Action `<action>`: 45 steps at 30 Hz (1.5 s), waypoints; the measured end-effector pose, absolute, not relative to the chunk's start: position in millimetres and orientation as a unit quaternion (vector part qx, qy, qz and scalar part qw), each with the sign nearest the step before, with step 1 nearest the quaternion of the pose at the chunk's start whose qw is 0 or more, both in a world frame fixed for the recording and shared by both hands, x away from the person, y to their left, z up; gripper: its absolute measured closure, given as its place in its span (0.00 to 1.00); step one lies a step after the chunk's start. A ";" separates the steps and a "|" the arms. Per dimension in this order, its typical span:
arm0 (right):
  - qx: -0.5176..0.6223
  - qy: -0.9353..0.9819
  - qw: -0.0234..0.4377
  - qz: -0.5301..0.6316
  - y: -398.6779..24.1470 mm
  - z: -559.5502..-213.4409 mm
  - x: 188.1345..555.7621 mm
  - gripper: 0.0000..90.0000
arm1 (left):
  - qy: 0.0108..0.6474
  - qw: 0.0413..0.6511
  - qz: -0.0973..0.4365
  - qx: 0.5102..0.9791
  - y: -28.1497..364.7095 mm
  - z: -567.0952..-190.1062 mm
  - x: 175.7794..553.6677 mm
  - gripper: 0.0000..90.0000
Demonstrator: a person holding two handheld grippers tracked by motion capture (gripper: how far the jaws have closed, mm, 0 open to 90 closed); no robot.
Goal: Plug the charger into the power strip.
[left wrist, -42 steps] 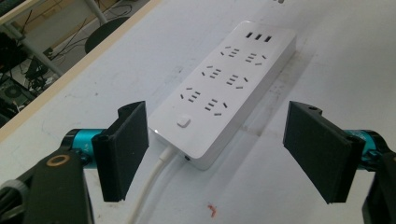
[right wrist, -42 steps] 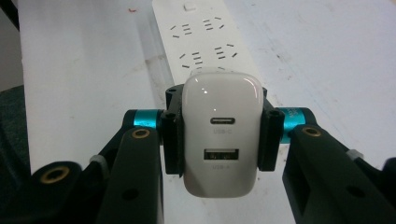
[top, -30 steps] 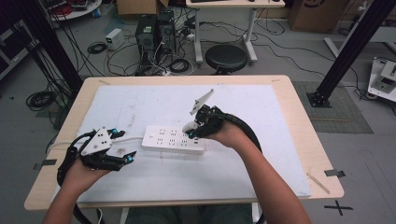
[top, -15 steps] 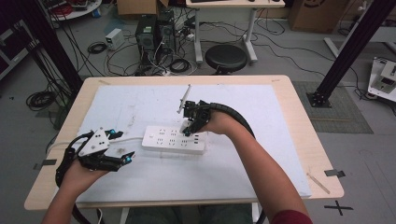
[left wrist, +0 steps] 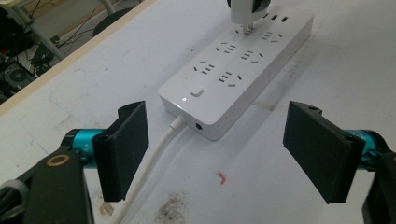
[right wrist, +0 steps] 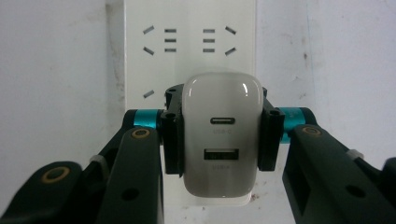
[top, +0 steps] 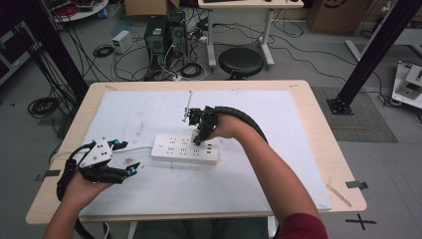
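A white power strip [top: 185, 148] lies flat near the middle of the white mat, its white cable [left wrist: 149, 163] running off to the left. My right gripper [top: 199, 137] points straight down over the strip's right part, shut on a white USB charger [right wrist: 220, 135]. The charger's prongs [left wrist: 245, 29] hang just over the strip's sockets [left wrist: 233, 58]; whether they touch I cannot tell. The same strip [right wrist: 189, 42] fills the space behind the charger in the right gripper view. My left gripper [top: 130, 171] rests low on the mat left of the strip, open and holding nothing, its pads [left wrist: 126, 149] wide apart.
The white mat [top: 149, 109] covers most of a wooden table [top: 318, 124]. A thin stick [top: 188, 105] rises from the right gripper. Beyond the far edge stand a black stool [top: 241, 60], computer cases and tangled floor cables. A small red mark [left wrist: 221, 177] is on the mat.
My right hand has carried the charger leftward along the strip and turned it to point down over the sockets. The left hand has stayed where it was.
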State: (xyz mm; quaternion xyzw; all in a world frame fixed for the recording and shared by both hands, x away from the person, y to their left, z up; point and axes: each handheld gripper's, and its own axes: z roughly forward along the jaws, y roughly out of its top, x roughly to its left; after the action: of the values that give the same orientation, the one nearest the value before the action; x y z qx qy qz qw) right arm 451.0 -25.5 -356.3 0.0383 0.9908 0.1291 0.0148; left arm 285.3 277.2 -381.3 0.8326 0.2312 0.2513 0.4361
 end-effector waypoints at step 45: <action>0.140 0.950 0.034 0.277 -79.7 -346.5 434.7 0.32 | 0.217 0.446 0.255 0.830 259.4 -375.4 299.6 0.25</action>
State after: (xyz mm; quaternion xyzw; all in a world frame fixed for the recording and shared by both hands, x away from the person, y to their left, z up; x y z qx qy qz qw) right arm 434.7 -79.7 -346.5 0.1396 0.9501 0.2770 0.0336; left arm 299.6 259.4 -375.4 0.8302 0.2166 0.2545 0.4463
